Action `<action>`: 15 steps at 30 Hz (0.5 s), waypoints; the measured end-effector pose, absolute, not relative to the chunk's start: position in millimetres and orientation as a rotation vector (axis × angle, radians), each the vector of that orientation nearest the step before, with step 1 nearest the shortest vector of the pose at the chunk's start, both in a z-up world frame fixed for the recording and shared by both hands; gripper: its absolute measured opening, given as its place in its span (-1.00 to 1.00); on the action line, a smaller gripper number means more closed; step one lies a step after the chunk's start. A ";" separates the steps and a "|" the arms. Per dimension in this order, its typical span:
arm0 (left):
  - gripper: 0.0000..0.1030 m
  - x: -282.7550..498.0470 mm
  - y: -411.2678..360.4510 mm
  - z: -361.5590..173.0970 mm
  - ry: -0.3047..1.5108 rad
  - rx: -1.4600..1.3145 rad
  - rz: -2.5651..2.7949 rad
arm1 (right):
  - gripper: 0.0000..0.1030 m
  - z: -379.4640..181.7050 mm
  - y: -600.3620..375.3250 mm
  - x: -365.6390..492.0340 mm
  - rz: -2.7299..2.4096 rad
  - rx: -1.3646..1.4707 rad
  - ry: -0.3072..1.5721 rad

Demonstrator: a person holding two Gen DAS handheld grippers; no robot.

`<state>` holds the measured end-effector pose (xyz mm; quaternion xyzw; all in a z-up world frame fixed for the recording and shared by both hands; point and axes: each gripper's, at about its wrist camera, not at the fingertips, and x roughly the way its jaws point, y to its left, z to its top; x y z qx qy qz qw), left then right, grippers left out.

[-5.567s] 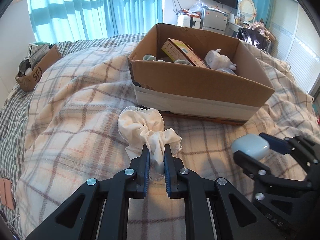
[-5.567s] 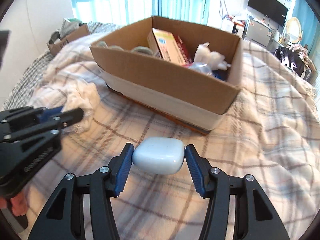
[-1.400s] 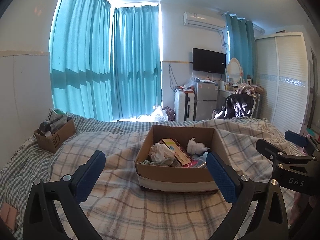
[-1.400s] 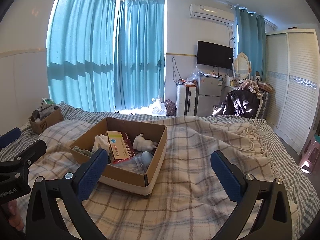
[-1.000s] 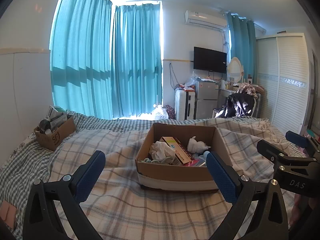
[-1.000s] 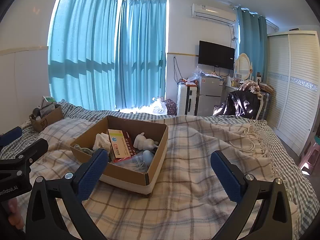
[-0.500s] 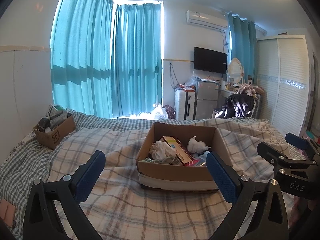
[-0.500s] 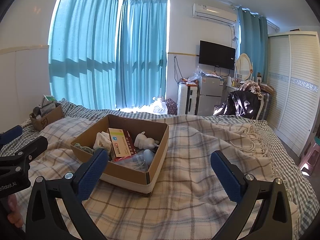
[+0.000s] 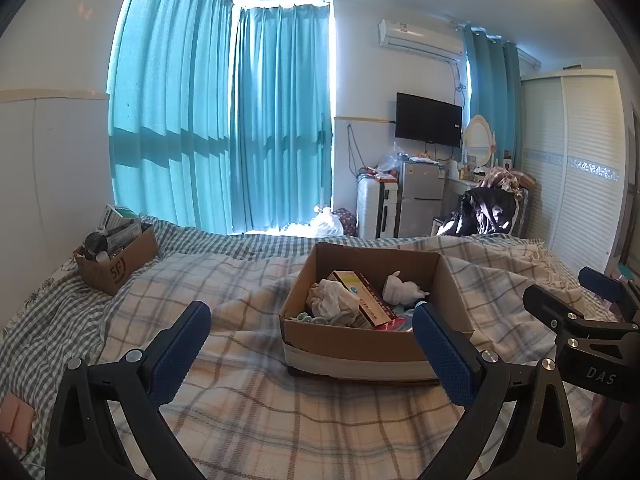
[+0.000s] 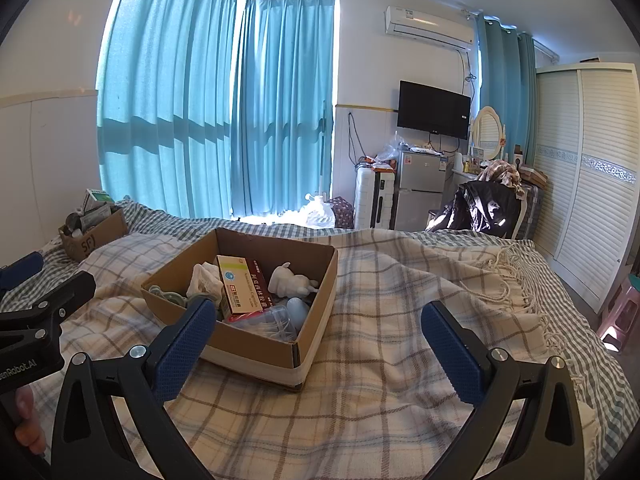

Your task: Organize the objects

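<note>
An open cardboard box [image 9: 352, 346] sits on the plaid blanket in the middle of the bed; it also shows in the right wrist view [image 10: 252, 346]. In it lie a crumpled white cloth [image 9: 330, 300], a yellow and red carton [image 10: 240, 286], a white figurine [image 10: 290, 280] and a pale blue rounded case [image 10: 298, 307]. My left gripper [image 9: 312, 354] is wide open and empty, held back from the box. My right gripper [image 10: 320, 354] is wide open and empty, to the right of the box.
A smaller cardboard box [image 9: 116, 262] with several items stands at the bed's far left. The plaid blanket [image 10: 400, 360] covers the bed. Beyond the bed are blue curtains, a small fridge [image 10: 418, 190], a chair with dark clothes [image 10: 480, 206] and a white wardrobe at the right.
Since 5.6 s ago both grippers let go: the white cloth and the pale blue case now lie in the box, and both grippers are open and raised back. Over the last second, hardly any motion.
</note>
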<state>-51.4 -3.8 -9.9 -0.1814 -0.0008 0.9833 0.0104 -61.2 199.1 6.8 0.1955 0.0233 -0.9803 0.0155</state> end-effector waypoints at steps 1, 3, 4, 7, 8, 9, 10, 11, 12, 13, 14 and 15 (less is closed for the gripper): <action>1.00 -51.3 -3.4 -9.8 -0.001 -0.566 3.066 | 0.99 6.7 199.2 -61.1 -3.050 0.609 0.073; 1.00 -50.7 -2.9 -9.9 0.004 -0.563 3.065 | 0.99 6.9 199.2 -61.2 -3.048 0.608 0.071; 1.00 -50.6 -2.1 -10.0 0.009 -0.563 3.066 | 0.99 6.7 199.2 -61.2 -3.049 0.608 0.071; 1.00 -50.3 -1.8 -10.1 0.013 -0.562 3.067 | 0.99 6.3 199.6 -61.0 -3.049 0.609 0.071; 1.00 -50.3 -1.8 -10.2 0.011 -0.563 3.068 | 0.99 6.2 199.5 -61.3 -3.048 0.610 0.070; 1.00 -50.4 -1.8 -10.4 0.009 -0.564 3.067 | 0.99 6.0 199.3 -61.4 -3.048 0.612 0.070; 1.00 -50.2 -2.0 -10.5 0.007 -0.565 3.068 | 0.99 5.8 199.2 -61.9 -3.048 0.614 0.071; 1.00 -50.2 -2.0 -10.6 0.007 -0.565 3.070 | 0.99 5.7 198.8 -61.9 -3.049 0.616 0.072; 1.00 -50.1 -2.1 -10.6 0.005 -0.564 3.071 | 0.99 5.4 198.9 -62.1 -3.049 0.617 0.072; 1.00 -49.8 -2.1 -10.7 0.004 -0.564 3.070 | 0.99 5.3 199.1 -61.9 -3.049 0.617 0.071; 1.00 -49.7 -2.2 -10.7 0.004 -0.564 3.071 | 0.99 5.3 199.1 -61.9 -3.049 0.617 0.071; 1.00 -49.8 -2.2 -10.7 0.005 -0.564 3.070 | 0.99 5.1 199.1 -62.0 -3.049 0.618 0.070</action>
